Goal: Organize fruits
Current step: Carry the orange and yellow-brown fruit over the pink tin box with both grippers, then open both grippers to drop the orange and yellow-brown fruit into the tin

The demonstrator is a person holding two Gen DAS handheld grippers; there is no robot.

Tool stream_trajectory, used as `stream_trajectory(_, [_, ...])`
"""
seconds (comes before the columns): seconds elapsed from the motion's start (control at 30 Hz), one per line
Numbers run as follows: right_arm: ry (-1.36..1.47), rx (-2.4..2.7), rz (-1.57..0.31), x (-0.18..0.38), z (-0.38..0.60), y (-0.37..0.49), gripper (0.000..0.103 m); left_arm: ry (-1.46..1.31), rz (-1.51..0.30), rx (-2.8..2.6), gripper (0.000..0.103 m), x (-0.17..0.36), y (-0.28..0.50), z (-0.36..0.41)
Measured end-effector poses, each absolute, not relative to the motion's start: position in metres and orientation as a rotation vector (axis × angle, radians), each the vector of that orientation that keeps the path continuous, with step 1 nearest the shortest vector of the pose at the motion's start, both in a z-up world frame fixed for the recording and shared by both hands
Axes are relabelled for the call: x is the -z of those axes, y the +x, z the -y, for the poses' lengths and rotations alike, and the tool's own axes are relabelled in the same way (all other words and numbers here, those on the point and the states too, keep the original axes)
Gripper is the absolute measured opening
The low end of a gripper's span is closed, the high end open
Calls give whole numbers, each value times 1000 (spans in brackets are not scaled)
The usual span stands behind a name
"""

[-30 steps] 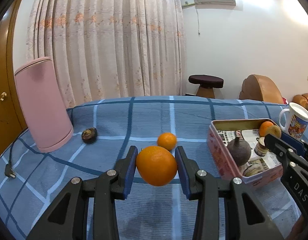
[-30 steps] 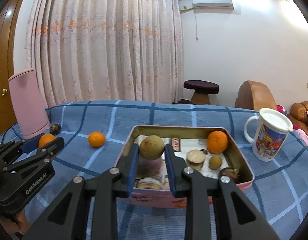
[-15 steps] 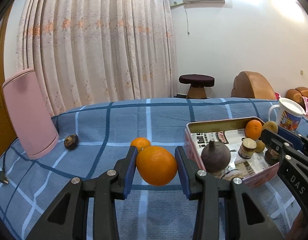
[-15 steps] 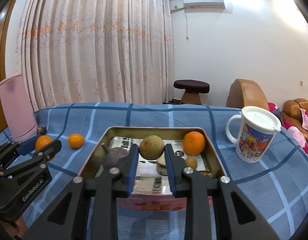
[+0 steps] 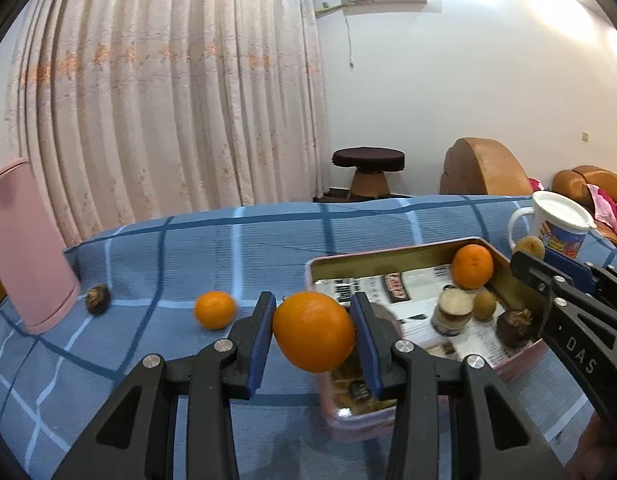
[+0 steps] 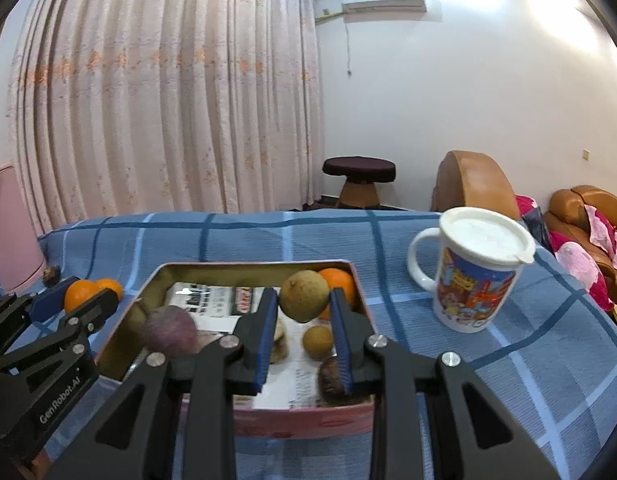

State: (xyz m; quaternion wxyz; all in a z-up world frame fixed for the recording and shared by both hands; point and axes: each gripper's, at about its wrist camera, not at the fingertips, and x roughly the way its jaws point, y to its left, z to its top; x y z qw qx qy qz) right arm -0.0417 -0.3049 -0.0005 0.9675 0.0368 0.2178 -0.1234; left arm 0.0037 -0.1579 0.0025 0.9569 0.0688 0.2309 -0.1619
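Note:
My left gripper (image 5: 313,330) is shut on a large orange (image 5: 313,331), held in the air at the near left corner of the pink tin box (image 5: 392,259). My right gripper (image 6: 303,312) is shut on a round brownish-green fruit (image 6: 303,296) above the same tin box (image 6: 244,266). Inside the box lie an orange (image 5: 472,266), a small brown fruit (image 5: 484,305), a dark fruit (image 5: 515,326), a purple fruit (image 6: 170,330) and a cut pale piece (image 5: 451,312). A small orange (image 5: 215,309) sits on the blue checked cloth left of the box.
A pink cylinder (image 5: 24,248) stands at the far left, with a dark wrinkled fruit (image 5: 97,298) beside it. A lidded printed mug (image 6: 474,272) stands right of the box. Curtains, a stool and sofas lie beyond the table's far edge.
Both grippers have moved to the right across the table with their fruits. The box now lies under the right gripper and just ahead of the left gripper.

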Motion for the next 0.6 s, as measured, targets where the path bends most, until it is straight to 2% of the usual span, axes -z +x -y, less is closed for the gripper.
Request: stream_trajectory(0.6, [164,246,-524,9,343,-10,30,141,-577,442,41,6,34,217])
